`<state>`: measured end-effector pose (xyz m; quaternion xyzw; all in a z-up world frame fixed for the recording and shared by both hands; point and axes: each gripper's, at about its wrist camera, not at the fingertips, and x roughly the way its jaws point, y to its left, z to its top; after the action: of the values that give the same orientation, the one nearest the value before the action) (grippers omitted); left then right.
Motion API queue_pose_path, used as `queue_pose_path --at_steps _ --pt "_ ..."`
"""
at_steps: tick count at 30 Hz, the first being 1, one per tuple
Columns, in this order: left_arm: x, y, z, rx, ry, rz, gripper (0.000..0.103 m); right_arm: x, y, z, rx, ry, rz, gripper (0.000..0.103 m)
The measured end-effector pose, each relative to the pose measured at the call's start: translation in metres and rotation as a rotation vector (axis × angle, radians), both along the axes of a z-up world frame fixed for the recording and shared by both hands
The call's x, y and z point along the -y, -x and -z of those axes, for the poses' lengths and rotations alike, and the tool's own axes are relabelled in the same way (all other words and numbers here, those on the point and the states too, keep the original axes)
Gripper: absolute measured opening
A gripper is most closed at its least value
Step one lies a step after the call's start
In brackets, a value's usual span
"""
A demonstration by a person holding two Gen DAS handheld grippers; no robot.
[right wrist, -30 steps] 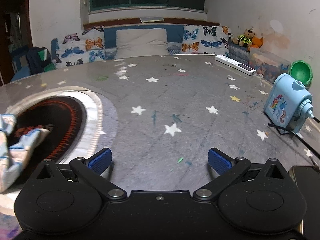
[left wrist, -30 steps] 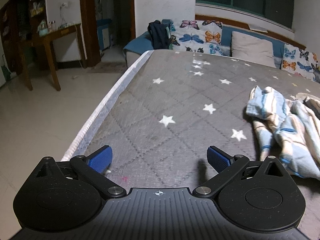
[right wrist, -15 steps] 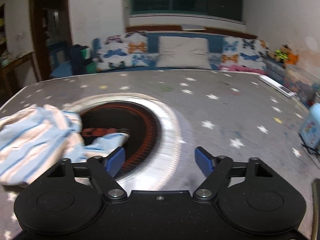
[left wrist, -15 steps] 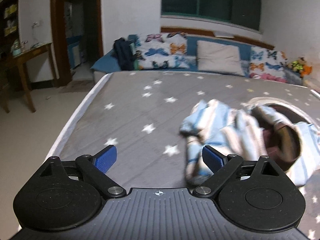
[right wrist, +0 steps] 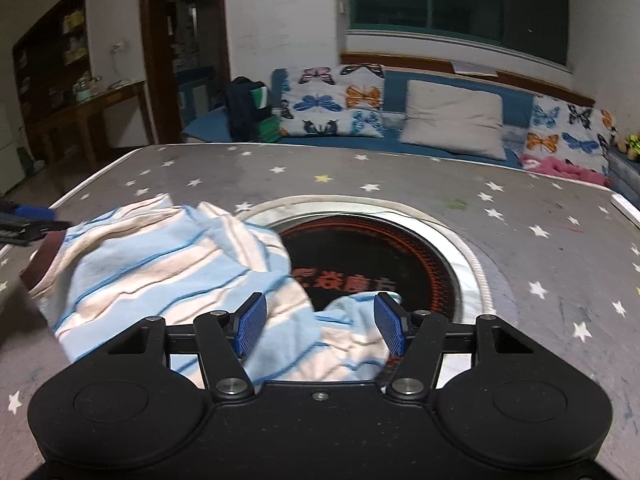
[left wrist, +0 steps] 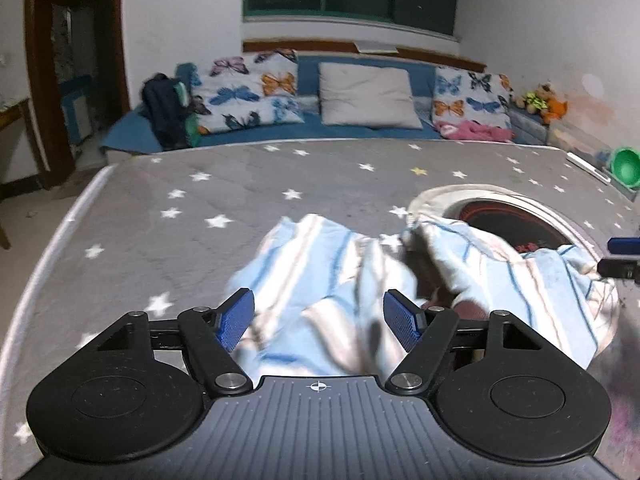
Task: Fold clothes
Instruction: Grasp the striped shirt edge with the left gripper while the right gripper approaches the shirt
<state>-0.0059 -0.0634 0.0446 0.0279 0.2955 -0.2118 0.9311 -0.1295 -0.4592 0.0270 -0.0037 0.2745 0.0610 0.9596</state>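
A crumpled striped shirt (left wrist: 360, 280) is lying across the middle of the frame on the star-patterned table (left wrist: 200, 184), partly covering a round burner (right wrist: 380, 256). The left gripper (left wrist: 318, 322) and right gripper (right wrist: 320, 326) are hovering at lower centre, fingers apart, gripping nothing.

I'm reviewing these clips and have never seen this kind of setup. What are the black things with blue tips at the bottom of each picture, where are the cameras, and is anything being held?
There is no robot here. A person holds a two-finger gripper in each hand, and a fisheye camera on each one looks forward along its fingers. One picture comes from the left gripper, the other from the right gripper. The blue tips are the finger pads.

Both face a grey star-patterned table with a round dark burner set into it. A crumpled blue-and-white striped garment lies on the table, partly over the burner.

Both grippers are open, with cloth lying between the pads, so nothing is gripped. Each gripper's tip also shows at the edge of the other's picture.
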Motion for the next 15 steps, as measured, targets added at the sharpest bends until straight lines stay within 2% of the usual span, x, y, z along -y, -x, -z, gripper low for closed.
queue_pose_path --at_steps 5,6,7,9,10,11,15 --pt "0.003 -0.002 0.006 -0.040 0.032 0.052 0.072 -0.031 -0.007 -0.006 0.003 0.025 -0.029 0.064" --pt "0.004 -0.002 0.008 -0.048 0.039 0.063 0.068 -0.033 -0.007 -0.006 0.002 0.027 -0.033 0.064" --pt "0.004 -0.003 0.009 -0.056 0.045 0.073 0.062 -0.035 -0.008 -0.006 0.002 0.031 -0.038 0.064" --pt "0.006 -0.004 0.011 -0.072 0.058 0.094 0.027 -0.038 -0.007 -0.007 0.002 0.037 -0.047 0.064" --pt "0.006 -0.004 0.013 -0.080 0.064 0.105 0.018 -0.040 -0.007 -0.008 0.002 0.038 -0.051 0.064" --pt "0.007 -0.005 0.014 -0.088 0.071 0.115 0.012 -0.042 -0.006 -0.008 0.002 0.040 -0.057 0.064" --pt "0.010 -0.005 0.006 -0.068 0.093 0.113 0.005 -0.055 -0.005 -0.015 0.012 0.043 -0.084 0.064"
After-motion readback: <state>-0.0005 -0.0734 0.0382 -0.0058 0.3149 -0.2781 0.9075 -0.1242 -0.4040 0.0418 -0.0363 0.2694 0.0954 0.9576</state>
